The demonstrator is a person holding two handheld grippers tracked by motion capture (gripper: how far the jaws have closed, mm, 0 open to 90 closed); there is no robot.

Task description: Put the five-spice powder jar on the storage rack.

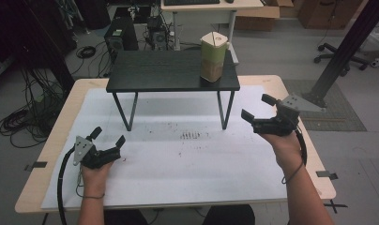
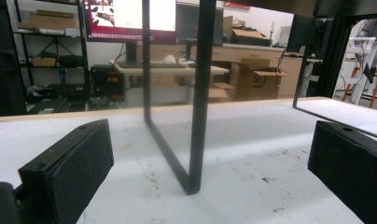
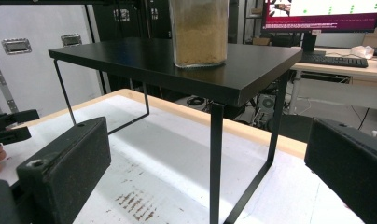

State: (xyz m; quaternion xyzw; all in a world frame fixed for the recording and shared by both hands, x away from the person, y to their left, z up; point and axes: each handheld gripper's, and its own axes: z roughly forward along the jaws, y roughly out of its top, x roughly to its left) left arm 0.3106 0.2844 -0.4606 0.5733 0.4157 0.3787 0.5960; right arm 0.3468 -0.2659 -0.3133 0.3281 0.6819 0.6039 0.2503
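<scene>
Jar [image 1: 213, 57] of tan powder, upright on the black shelf [image 1: 169, 72], near that shelf's right end, at about 12 o'clock from the middle of the white mat [image 1: 178, 154]. Lidded in pale cream, filled nearly to the top with sandy grains. Seen again in the right gripper view [image 3: 199, 31], standing on the dark shelf board close to its near edge, with a thin shelf leg [image 3: 216, 158] straight below.

Right gripper [image 1: 258, 108] raised above the table at about 3 o'clock, jaws spread wide, nothing between them; well apart from the jar, which lies toward 11 o'clock from it. Grey three-cornered plate on top, cable trailing back along the wrist.

Left gripper [image 1: 109, 136] low over the mat at about 8 o'clock, jaws likewise wide apart and holding nothing. Pointed toward the shelf's left legs; in the left gripper view a black leg frame [image 2: 196, 116] dead ahead between the two black pads [image 2: 70, 168], not touching either.

Reddish-brown specks and smears [image 1: 191, 136] on the mat near its middle, under the front edge of the shelf. Wooden table [image 1: 61, 126] showing as a pale border around the mat.
</scene>
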